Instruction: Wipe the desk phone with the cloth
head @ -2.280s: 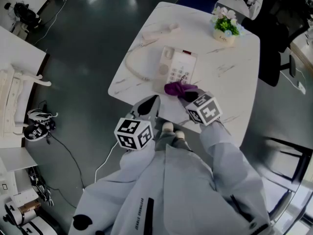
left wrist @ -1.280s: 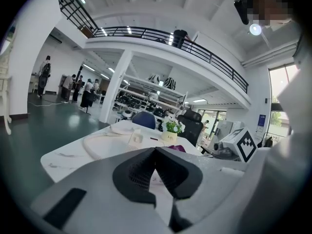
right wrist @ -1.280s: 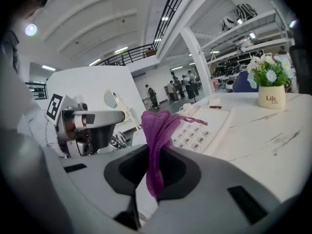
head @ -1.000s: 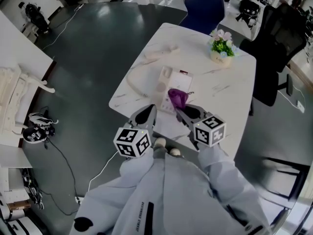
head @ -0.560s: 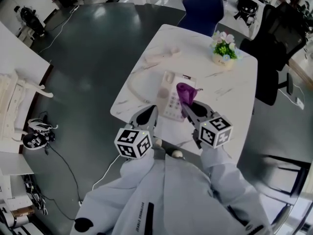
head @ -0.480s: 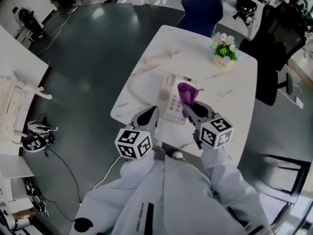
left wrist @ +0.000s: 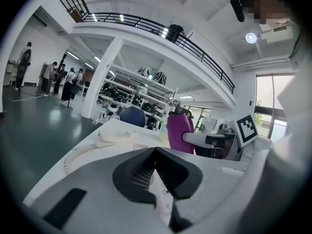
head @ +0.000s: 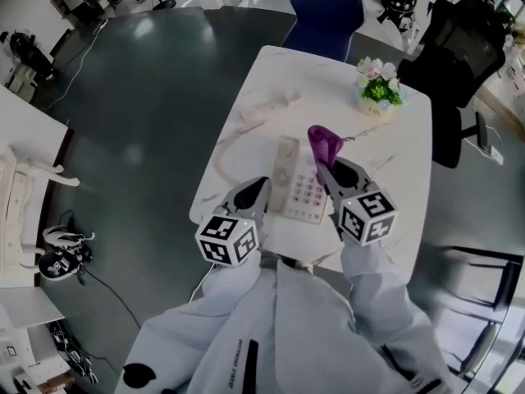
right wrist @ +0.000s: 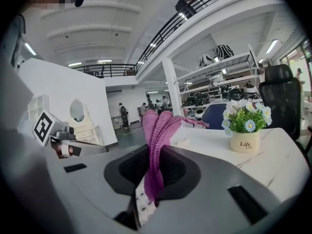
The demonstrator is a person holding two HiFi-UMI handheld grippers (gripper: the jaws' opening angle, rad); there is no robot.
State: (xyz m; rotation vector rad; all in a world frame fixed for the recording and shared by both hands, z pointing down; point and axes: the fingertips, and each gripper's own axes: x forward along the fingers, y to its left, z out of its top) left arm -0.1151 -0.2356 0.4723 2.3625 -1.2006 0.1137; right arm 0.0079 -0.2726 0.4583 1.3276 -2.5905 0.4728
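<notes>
Head view: the desk phone (head: pixel 297 183) lies at the white table's (head: pixel 402 150) near edge. The right gripper (head: pixel 329 165) hangs over the phone's right side.

Left gripper view: the left gripper's (left wrist: pixel 156 152) jaws are pressed together, empty.

Right gripper view: the jaws pinch the purple cloth (right wrist: pixel 157 140), with a flower pot (right wrist: pixel 245 140) far right.

I'm looking into a big open-plan office hall. A white marble-patterned table (head: pixel 394 146) carries a cream desk phone (head: pixel 302 189). A blue swivel chair (head: pixel 324 11) and a black office chair (head: pixel 463 43) stand at its far side on a dark polished floor (head: pixel 139 113). A mezzanine with black railing (left wrist: pixel 146 26) runs overhead, above stocked shelving racks (left wrist: pixel 127 95).
</notes>
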